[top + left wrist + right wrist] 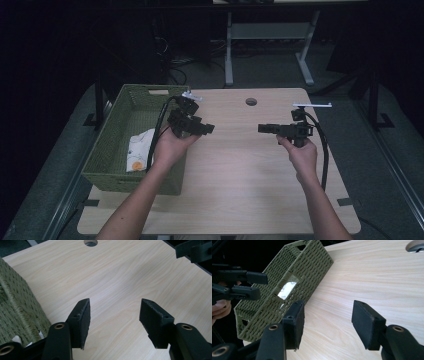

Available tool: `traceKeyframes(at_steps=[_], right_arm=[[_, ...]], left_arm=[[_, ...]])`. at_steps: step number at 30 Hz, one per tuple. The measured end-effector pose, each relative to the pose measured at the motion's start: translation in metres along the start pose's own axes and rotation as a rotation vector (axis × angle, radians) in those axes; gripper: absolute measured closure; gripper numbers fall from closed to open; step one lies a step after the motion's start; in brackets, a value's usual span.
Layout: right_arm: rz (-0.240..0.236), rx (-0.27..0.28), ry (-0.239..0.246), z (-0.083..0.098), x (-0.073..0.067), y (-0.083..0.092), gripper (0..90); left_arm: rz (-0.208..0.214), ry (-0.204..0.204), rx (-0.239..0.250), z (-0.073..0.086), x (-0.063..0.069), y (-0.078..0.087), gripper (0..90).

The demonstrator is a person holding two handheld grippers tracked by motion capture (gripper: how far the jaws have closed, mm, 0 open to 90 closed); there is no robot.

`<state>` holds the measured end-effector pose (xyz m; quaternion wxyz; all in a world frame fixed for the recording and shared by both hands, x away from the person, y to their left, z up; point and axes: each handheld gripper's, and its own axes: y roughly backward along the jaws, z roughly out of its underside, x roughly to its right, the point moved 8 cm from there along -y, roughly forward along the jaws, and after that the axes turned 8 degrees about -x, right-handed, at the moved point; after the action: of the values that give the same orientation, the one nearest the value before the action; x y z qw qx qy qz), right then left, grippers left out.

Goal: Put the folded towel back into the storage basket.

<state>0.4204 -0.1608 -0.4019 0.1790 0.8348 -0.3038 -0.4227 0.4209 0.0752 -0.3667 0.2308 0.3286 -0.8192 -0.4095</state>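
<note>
The cloth [138, 150] lies in the green basket [111, 145] at the table's [240, 175] left edge; the basket wall stands between it and both grippers; the left gripper [202, 128] hovers just right of the basket, jaws spread and empty; the right gripper [266, 128] faces it, well apart, jaws likewise spread; a hole [251, 101] lies beyond.

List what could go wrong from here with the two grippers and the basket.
1. The left gripper hangs open right beside the green basket; a sideways swing could knock its wall.
2. Its cable trails over the basket rim and might snag there.
3. The white cloth lies deep inside, so reaching it risks scraping the weave.
</note>
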Motion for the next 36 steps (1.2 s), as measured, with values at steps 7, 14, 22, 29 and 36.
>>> traceKeyframes(at_steps=[7,14,22,29,36], right_arm=[[0.008,0.010,-0.018,0.007,0.012,0.008,42.8],[0.019,0.014,-0.035,0.012,0.020,0.016,41.6],[0.030,0.015,-0.046,0.019,0.030,0.024,40.2],[0.041,0.014,-0.065,0.029,0.041,0.027,39.5],[0.050,0.013,-0.078,0.037,0.049,0.033,38.5]], left_arm=[[0.016,-0.004,-0.003,-0.003,0.007,-0.006,39.9],[0.029,-0.011,-0.002,-0.005,0.014,-0.011,38.0],[0.045,-0.010,0.002,-0.005,0.024,-0.019,35.9],[0.057,0.001,0.004,-0.004,0.031,-0.028,33.4],[0.072,0.010,0.006,-0.002,0.037,-0.037,32.7]])
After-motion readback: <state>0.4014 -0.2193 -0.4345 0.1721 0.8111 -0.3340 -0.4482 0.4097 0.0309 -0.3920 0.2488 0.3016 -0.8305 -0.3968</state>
